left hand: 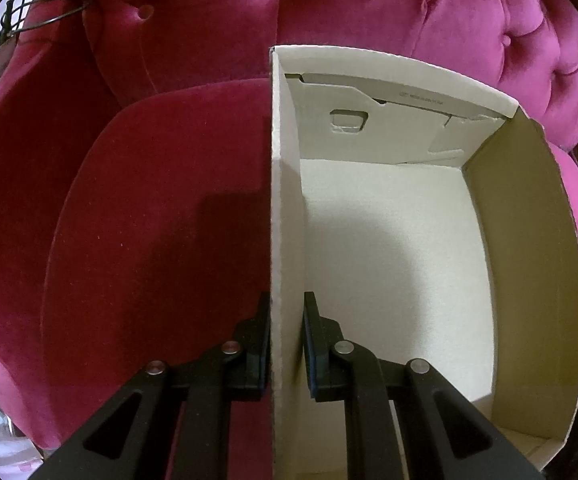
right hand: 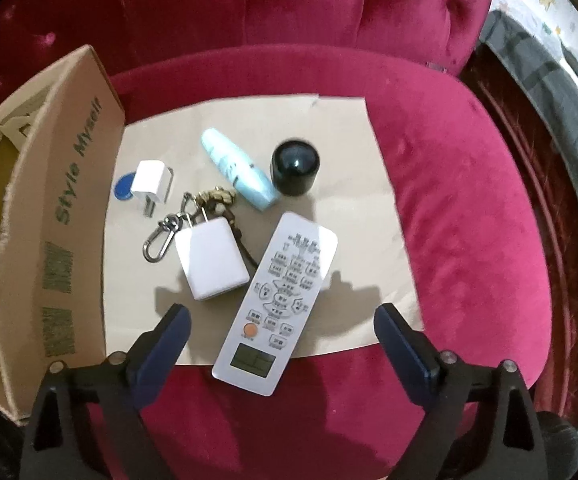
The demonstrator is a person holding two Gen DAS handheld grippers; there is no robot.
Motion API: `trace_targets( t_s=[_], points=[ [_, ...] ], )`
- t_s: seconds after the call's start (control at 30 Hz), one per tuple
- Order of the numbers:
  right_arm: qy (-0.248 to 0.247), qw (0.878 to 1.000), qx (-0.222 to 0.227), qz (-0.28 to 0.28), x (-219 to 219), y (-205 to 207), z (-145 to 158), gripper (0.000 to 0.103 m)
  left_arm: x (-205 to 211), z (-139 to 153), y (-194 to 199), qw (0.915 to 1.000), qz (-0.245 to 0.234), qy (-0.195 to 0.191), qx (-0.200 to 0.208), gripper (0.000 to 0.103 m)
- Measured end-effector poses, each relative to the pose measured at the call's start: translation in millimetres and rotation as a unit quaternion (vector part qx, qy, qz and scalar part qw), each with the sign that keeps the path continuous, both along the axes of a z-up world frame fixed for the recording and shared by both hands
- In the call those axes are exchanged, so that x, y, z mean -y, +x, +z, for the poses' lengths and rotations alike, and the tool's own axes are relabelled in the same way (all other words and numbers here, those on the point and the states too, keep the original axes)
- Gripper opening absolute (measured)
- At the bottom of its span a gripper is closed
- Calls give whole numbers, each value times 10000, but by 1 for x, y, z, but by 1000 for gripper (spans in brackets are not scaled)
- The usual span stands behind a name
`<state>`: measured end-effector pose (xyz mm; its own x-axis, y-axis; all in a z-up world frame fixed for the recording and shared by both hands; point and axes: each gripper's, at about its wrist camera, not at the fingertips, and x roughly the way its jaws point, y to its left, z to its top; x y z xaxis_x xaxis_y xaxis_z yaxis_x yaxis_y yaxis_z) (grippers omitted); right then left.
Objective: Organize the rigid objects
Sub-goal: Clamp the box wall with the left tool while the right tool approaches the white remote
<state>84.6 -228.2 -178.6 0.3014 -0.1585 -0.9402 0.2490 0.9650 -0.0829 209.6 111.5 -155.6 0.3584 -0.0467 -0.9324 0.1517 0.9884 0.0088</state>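
Note:
My left gripper (left hand: 287, 304) is shut on the left wall of an empty cardboard box (left hand: 285, 200), one finger on each side of it. In the right wrist view the box (right hand: 77, 184) stands at the left. My right gripper (right hand: 281, 316) is open above a white remote control (right hand: 277, 304). On a cardboard sheet (right hand: 349, 152) lie a large white charger (right hand: 211, 264), a small white charger (right hand: 151, 184), a blue tag (right hand: 123, 190), a keyring with a carabiner (right hand: 161, 240), a light blue tube (right hand: 239, 168) and a black round jar (right hand: 295, 168).
Everything rests on the seat of a crimson velvet armchair (right hand: 469, 220) with a tufted back (left hand: 329, 8). A dark carpet and grey fabric (right hand: 549, 80) lie to the right of the chair.

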Motion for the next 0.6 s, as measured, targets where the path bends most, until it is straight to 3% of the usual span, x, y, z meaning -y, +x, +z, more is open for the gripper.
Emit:
trace_targets(
  t_s=[0.47,0.6],
  points=[
    [237,9984,-414,-309,24,19,-48,81,-3,1,-1,10000,12,-23,-8,14],
    [516,9969,-475,-350,28,26,-57,64,-1,1,-2,10000,-2,-12,0,14]
  ],
)
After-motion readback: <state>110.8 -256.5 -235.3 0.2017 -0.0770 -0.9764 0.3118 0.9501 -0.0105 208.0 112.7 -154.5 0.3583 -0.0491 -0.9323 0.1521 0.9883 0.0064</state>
